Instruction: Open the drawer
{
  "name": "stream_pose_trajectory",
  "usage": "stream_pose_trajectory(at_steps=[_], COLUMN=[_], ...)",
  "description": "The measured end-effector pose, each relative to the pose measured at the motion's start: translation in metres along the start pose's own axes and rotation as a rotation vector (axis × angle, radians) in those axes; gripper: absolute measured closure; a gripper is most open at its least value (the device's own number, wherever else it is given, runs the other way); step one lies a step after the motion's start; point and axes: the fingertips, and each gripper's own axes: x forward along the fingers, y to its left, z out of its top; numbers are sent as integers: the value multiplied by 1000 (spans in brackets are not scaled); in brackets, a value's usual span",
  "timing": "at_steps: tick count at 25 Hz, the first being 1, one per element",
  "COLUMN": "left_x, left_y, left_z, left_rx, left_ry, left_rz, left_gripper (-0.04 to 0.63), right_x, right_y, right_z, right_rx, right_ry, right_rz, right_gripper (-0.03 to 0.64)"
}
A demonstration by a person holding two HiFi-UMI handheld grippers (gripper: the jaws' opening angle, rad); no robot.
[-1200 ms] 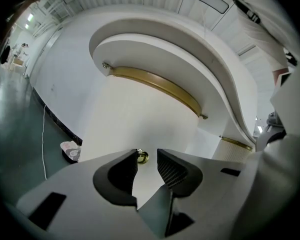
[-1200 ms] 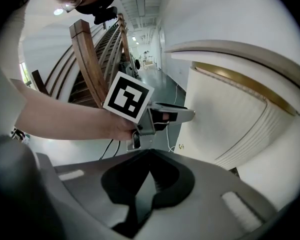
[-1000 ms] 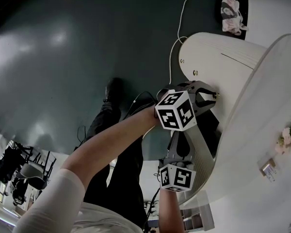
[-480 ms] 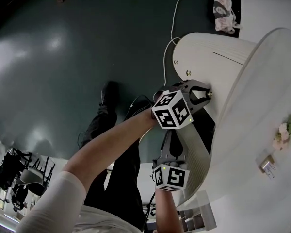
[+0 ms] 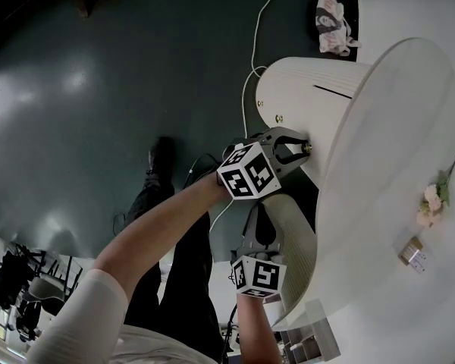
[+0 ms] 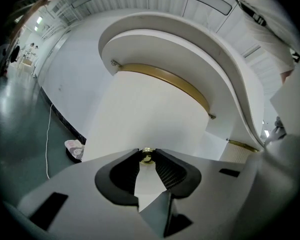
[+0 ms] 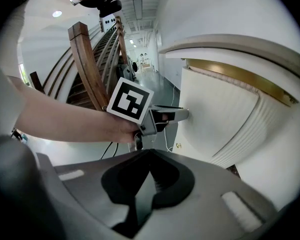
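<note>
Jaws of left gripper [image 5: 294, 149] are closed on the small brass knob [image 6: 147, 155] of the drawer [image 6: 140, 109]. Ribbed pads pinch it from both sides, and the knob sits right at the tips. Gripper lies close to level, pointing square into the curved white front. Judged: this is the line for a straight pull, so the knob is not levered sideways. Hold is shallow, tips only, so slip is the likely fault once load comes on.

Right gripper [image 7: 151, 153]: jaws together, nothing between them. It hangs below the left one, clear of the front, and looks up at the left gripper's marker cube [image 5: 249, 171]. Judged: parked out of the drawer's path, since one hand is enough for this pull.

Drawer position: under the rim of the round white table top [image 5: 379, 127], on the side facing the person. A brass strip [image 6: 165, 78] runs along the upper edge of the front. Cannot tell from these views whether the front has come out at all.

Versus a second ago, the table, grippers and arm all sit further left in the head view, so the camera has shifted. Left gripper was already at the knob and its jaw gap looks much the same. Spacing between the gripped knob and a neighbouring knob [image 5: 279, 117] looks unchanged, so no clear drawer travel. Right gripper keeps its station underneath.
</note>
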Motion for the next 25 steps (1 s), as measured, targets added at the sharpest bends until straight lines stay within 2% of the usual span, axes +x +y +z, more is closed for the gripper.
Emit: stream_pose_trajectory(at_steps=[25], left_x=[-77], left_y=[2], left_z=[-24], left_rx=[-12], left_ry=[-8], left_rz=[47], left_gripper=[489], right_x=[2], right_y=[45], right_z=[-13], right_rx=[-60], right_ry=[-4], right_rz=[53], right_gripper=[606])
